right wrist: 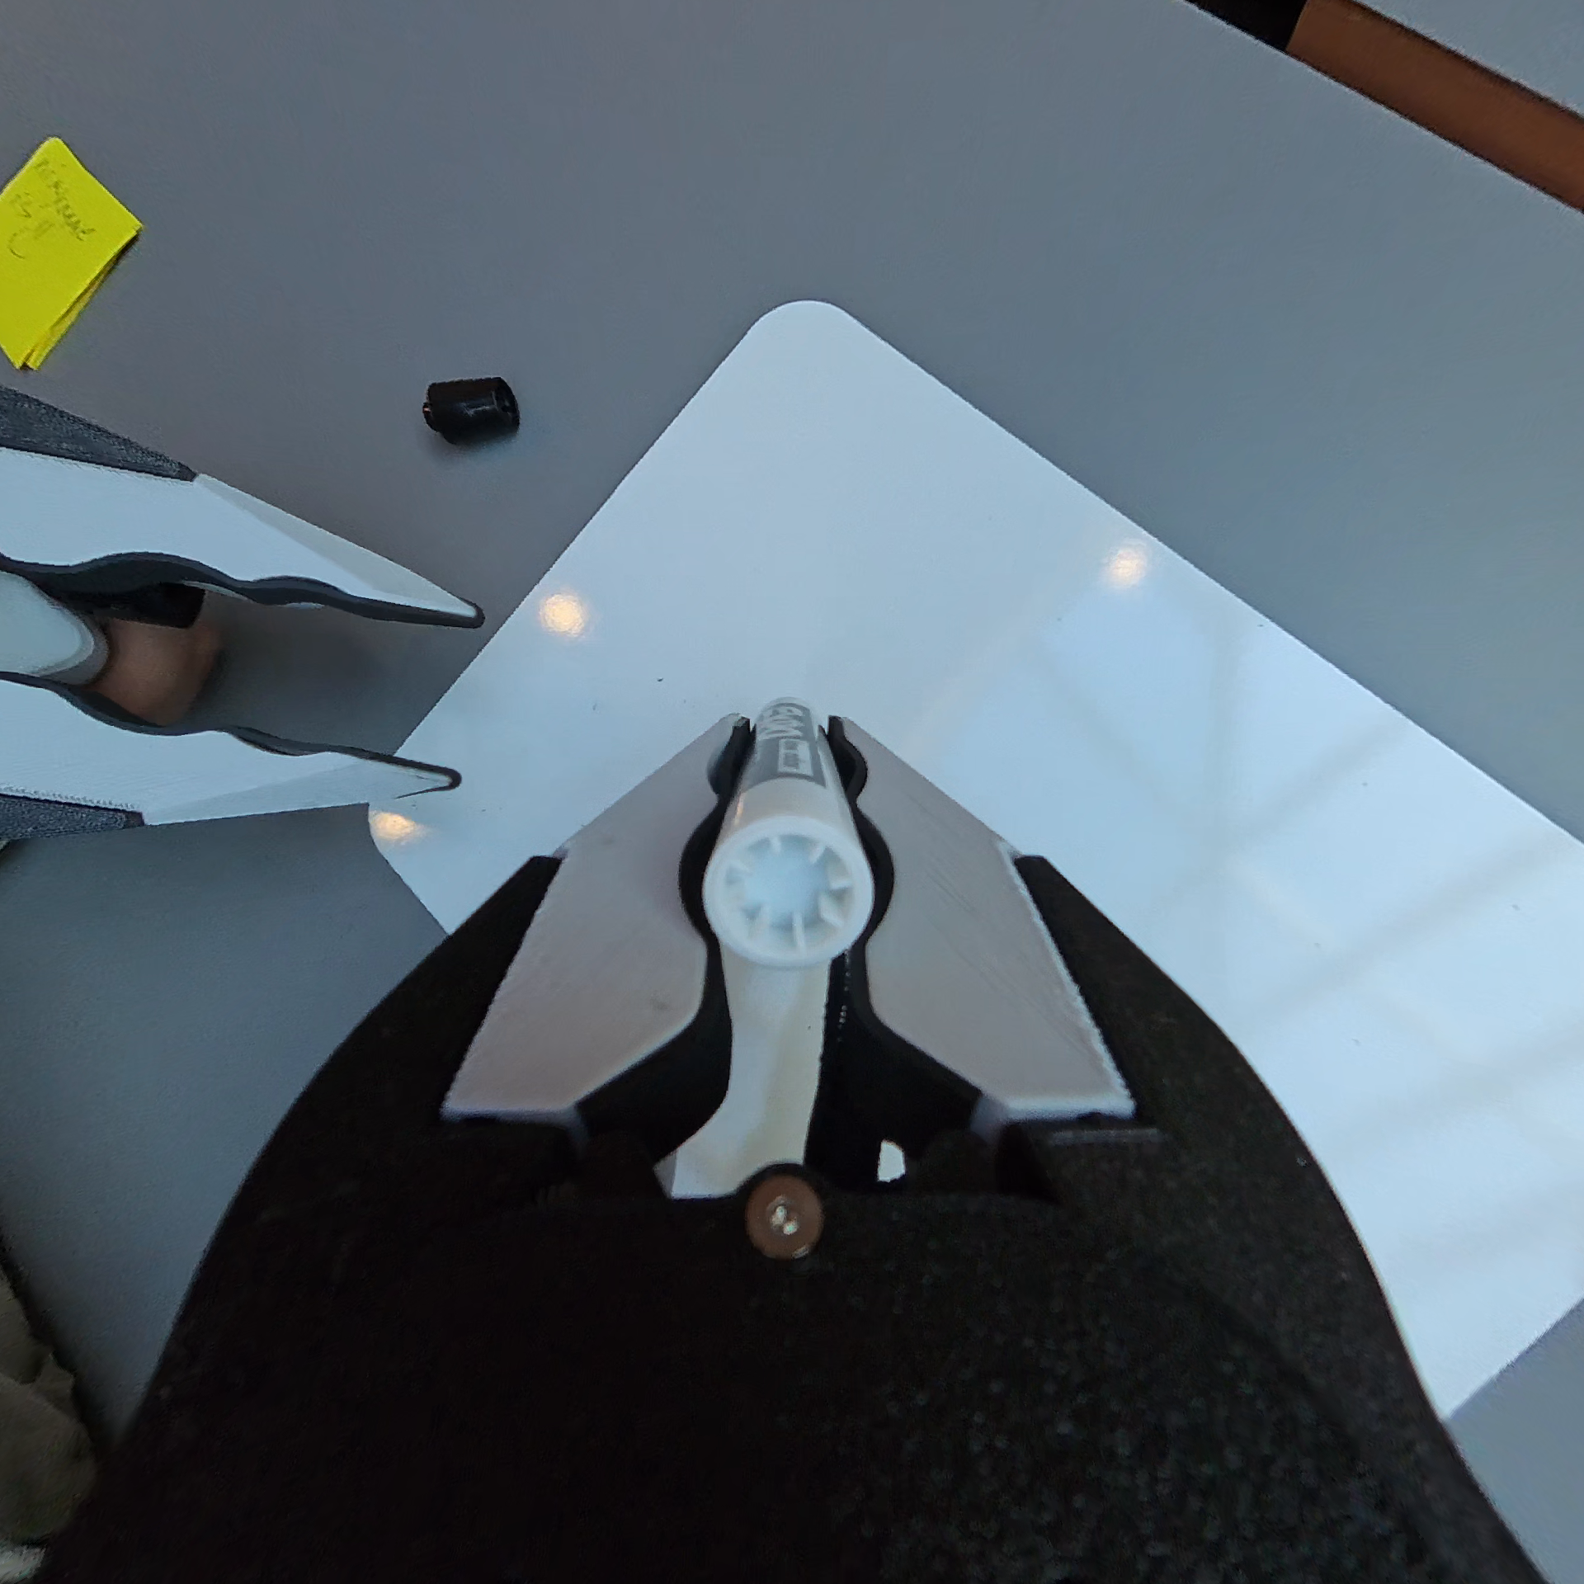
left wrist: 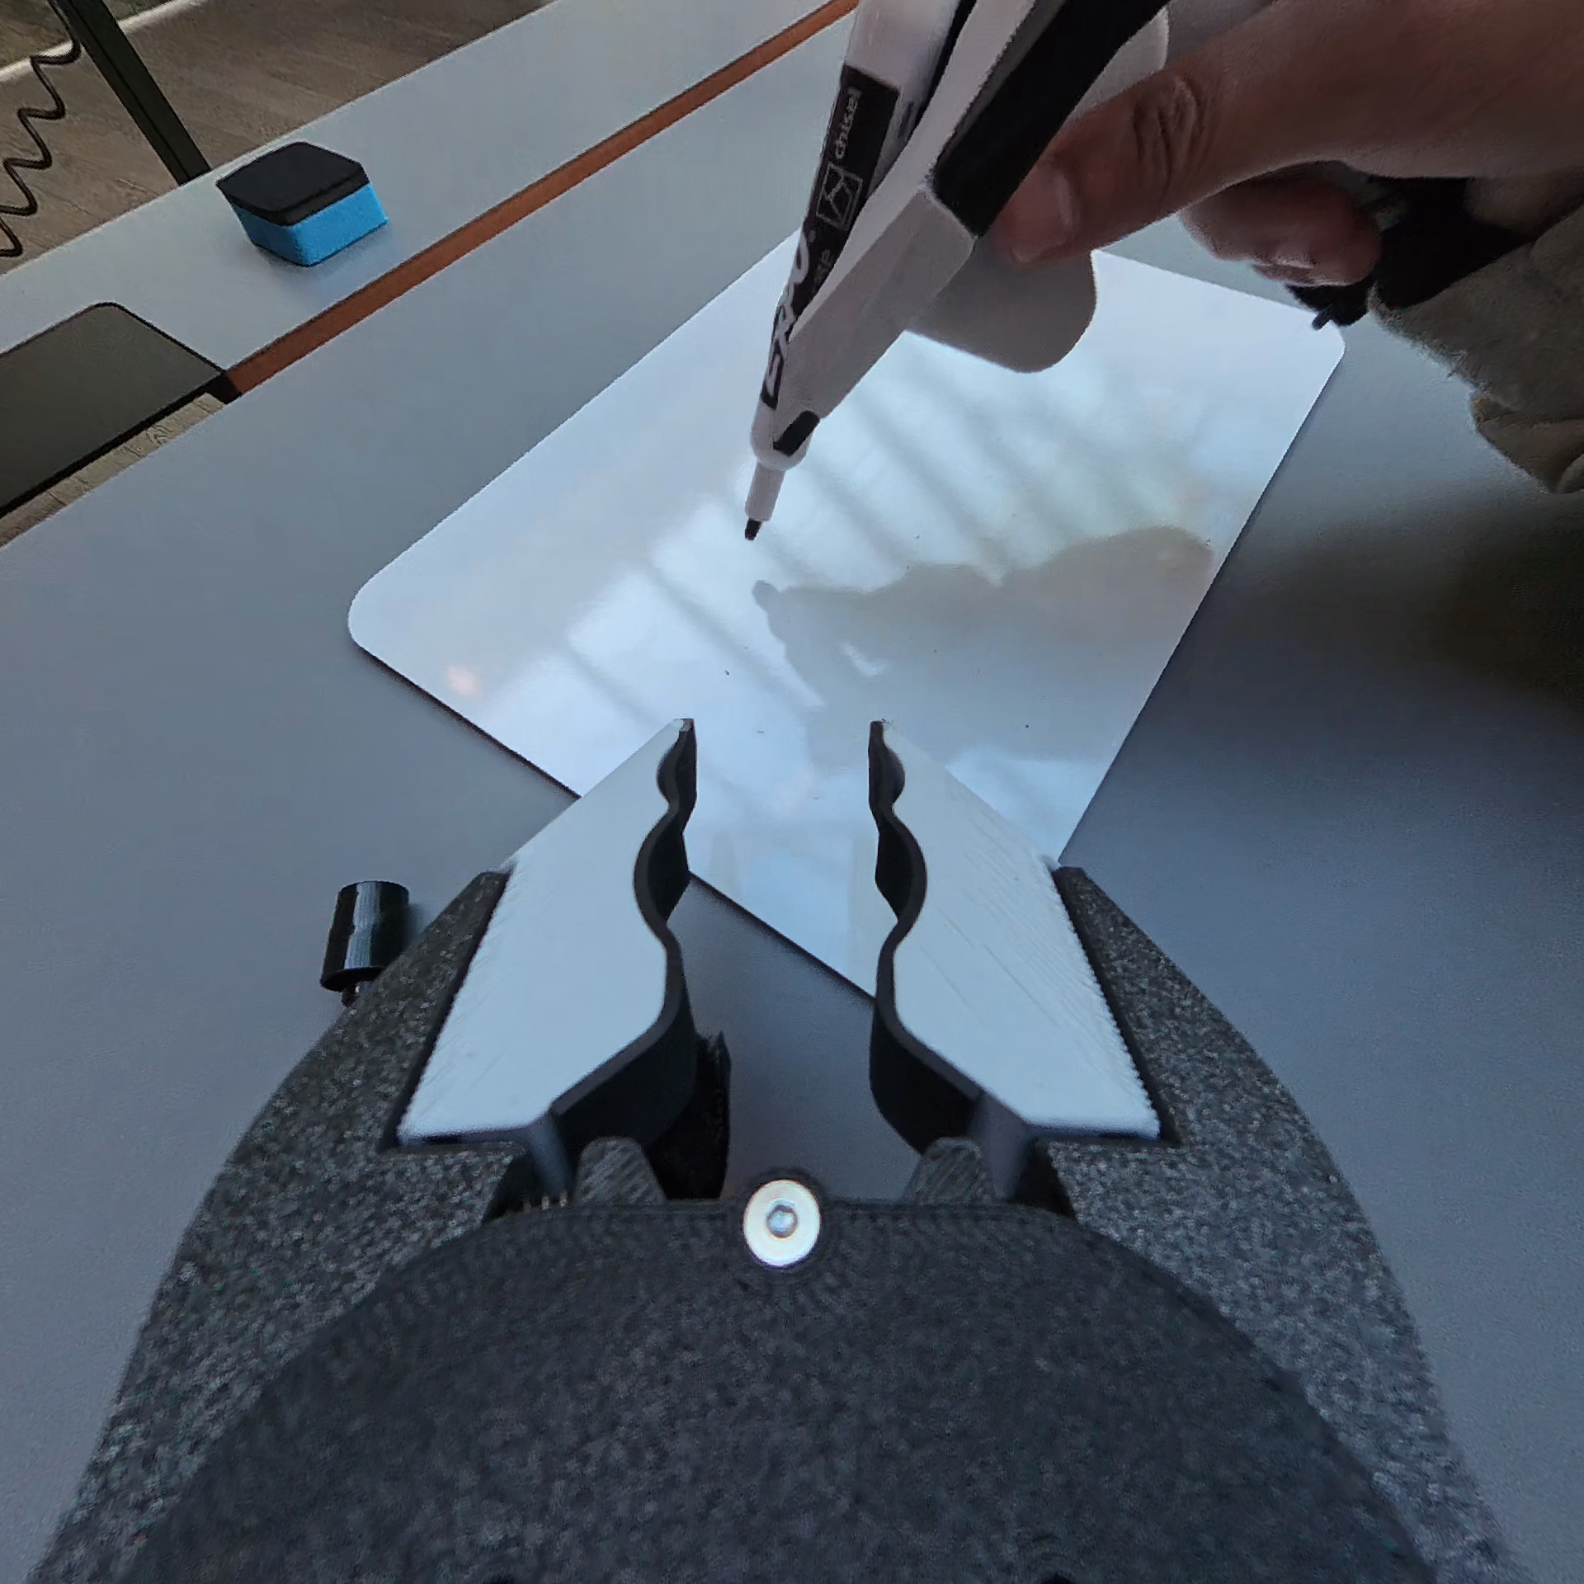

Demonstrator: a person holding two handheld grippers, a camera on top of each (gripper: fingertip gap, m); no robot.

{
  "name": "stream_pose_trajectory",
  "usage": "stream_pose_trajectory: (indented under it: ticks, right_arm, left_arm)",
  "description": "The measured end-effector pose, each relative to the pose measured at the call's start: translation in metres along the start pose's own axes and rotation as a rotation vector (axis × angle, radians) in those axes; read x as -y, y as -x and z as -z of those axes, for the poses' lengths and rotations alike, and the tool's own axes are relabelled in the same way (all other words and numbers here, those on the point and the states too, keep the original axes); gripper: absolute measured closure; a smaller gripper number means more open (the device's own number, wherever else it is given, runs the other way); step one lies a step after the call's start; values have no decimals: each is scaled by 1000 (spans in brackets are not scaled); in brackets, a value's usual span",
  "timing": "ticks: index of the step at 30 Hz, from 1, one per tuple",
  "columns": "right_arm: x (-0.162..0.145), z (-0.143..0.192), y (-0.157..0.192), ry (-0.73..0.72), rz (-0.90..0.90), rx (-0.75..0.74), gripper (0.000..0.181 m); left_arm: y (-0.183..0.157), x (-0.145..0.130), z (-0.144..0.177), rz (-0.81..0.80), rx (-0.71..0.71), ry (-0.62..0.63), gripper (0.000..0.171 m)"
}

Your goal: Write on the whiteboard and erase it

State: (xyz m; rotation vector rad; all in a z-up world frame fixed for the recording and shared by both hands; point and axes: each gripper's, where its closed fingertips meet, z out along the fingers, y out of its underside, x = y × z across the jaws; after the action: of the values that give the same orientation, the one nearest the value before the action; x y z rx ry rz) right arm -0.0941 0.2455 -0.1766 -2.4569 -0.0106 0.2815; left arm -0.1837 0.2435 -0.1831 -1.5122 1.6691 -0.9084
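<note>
the white marker (right wrist: 784, 844) sat clamped between the two fingers of the right gripper (right wrist: 787, 729), its open back end facing the camera and its barrel running forward along the fingers. in the left wrist view the same marker (left wrist: 801, 300) slanted down from 1 o'clock, uncapped, its dark tip just above the whiteboard (left wrist: 986, 531) and not visibly touching it. a hand (left wrist: 1269, 163) at 2 o'clock gripped the right gripper's body.

the whiteboard was a glossy white sheet with rounded corners, lying flat on the grey table (left wrist: 171, 771) and showing no marks beyond a few specks. in the right wrist view the whiteboard (right wrist: 1071, 643) spread from the centre toward 4 o'clock.

the left gripper (left wrist: 782, 729) had its fingers apart with nothing between them, their tips over the near corner of the whiteboard. from the right wrist view the left gripper (right wrist: 463, 694) came in from 9 o'clock, its tips at the sheet's edge.

a black cap (left wrist: 364, 934) lay on the table at 9 o'clock, just beside the left gripper's body; in the right wrist view the black cap (right wrist: 471, 410) lay at 11 o'clock, off the sheet. a blue and black eraser (left wrist: 304, 201) rested on the table at 11 o'clock, well apart from the whiteboard. a yellow sticky note (right wrist: 56, 257) lay at 10 o'clock in the right wrist view.
</note>
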Motion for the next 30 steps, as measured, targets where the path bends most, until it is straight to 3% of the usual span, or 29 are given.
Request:
stream_pose_trajectory:
  ticks: [5,18,30]
  right_arm:
    - [-1,1,-1,77,20,-90,163]
    - [-6,-4,4,103,1,-120,163]
    - [-4,-3,10,106,43,-102,163]
  left_arm:
    - [1,-1,-1,3,3,8,131]
    - [-3,-15,-9,20,-34,101,134]
    - [-1,-14,-9,31,-30,95,134]
